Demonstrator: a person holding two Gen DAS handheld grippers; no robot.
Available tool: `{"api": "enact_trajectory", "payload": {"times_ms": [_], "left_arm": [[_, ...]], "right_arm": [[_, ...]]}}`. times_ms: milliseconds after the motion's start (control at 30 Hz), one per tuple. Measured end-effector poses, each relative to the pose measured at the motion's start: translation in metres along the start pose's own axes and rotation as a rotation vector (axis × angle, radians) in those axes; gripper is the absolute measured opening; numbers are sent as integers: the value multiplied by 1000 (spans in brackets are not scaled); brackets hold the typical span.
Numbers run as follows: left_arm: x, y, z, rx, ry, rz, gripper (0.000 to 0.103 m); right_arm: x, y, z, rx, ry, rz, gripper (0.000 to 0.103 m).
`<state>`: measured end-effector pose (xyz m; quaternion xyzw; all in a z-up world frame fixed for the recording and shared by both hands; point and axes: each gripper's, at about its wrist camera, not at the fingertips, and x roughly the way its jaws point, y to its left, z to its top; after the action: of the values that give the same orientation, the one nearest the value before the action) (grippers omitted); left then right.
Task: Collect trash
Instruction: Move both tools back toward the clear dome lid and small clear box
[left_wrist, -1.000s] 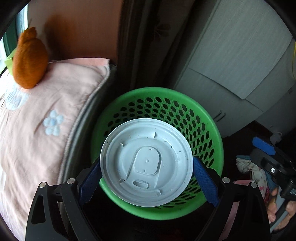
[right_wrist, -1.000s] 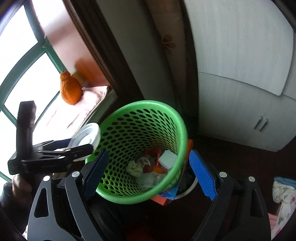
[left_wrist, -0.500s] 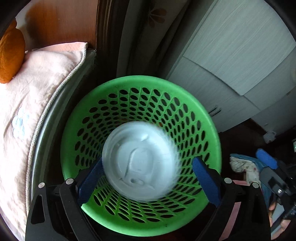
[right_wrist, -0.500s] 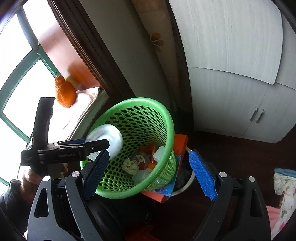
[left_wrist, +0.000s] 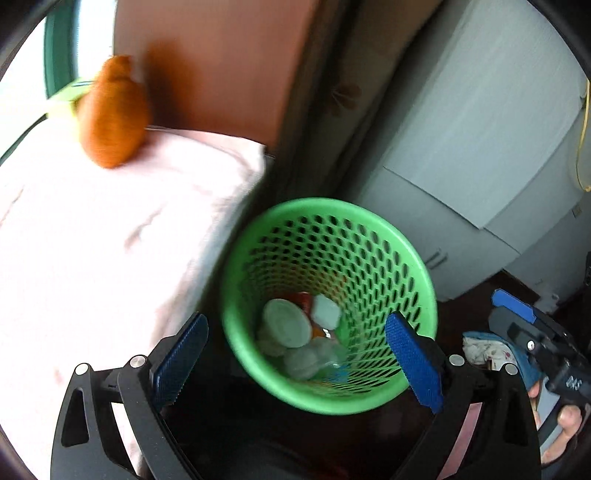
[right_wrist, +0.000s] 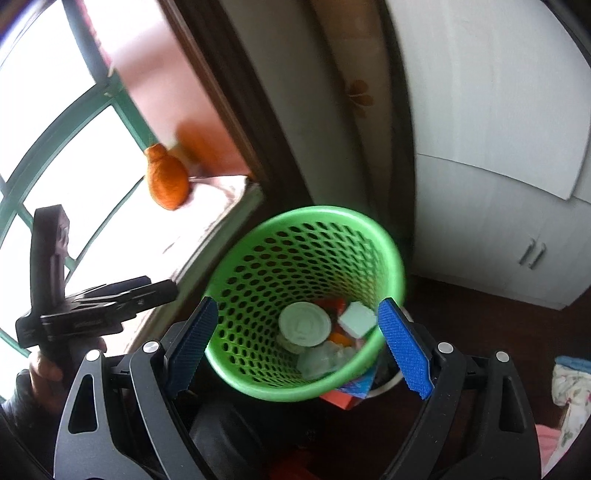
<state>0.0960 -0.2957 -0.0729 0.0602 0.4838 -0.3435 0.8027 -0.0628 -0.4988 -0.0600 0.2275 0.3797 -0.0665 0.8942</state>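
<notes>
White lid (left_wrist: 286, 323) inside green basket (left_wrist: 369, 218), beyond left gripper (left_wrist: 295, 360) fingers spread wide, right gripper (right_wrist: 295, 338) wide too

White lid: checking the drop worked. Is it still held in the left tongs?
No, the left tongs are open and the white lid lies inside the green basket.

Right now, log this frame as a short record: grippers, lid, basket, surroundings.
left gripper: open, nothing between its fingers, above the basket's near rim
right gripper: open, empty, aimed at the basket
white lid: lying inside the basket on top of the other trash
green basket: perforated, on the dark floor, partly filled with wrappers and scraps
orange plush toy: on the pink cushion by the window
cabinet: white, behind the basket
image quality: motion blur in both views
</notes>
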Motion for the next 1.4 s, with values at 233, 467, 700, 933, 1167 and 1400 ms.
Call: {"api": "enact_trajectory", "payload": {"times_ms": [233, 467, 700, 933, 1167, 1400], "left_arm": [[-54, 56, -27, -93, -79, 108, 93], [-101, 117, -56, -197, -136, 237, 93], [-143, 184, -86, -333, -178, 335, 93], [-175, 241, -120, -434, -196, 446, 93], [-177, 288, -151, -501, -153, 502, 93], [-164, 315, -166, -527, -122, 506, 93]], "right_arm": [[17, 50, 6, -100, 26, 51, 88], [36, 104, 10, -193, 57, 112, 88], [60, 156, 6, -279, 104, 177, 88], [84, 204, -1, -352, 146, 235, 88], [106, 248, -10, -424, 187, 260, 88], [129, 278, -13, -474, 217, 266, 88]]}}
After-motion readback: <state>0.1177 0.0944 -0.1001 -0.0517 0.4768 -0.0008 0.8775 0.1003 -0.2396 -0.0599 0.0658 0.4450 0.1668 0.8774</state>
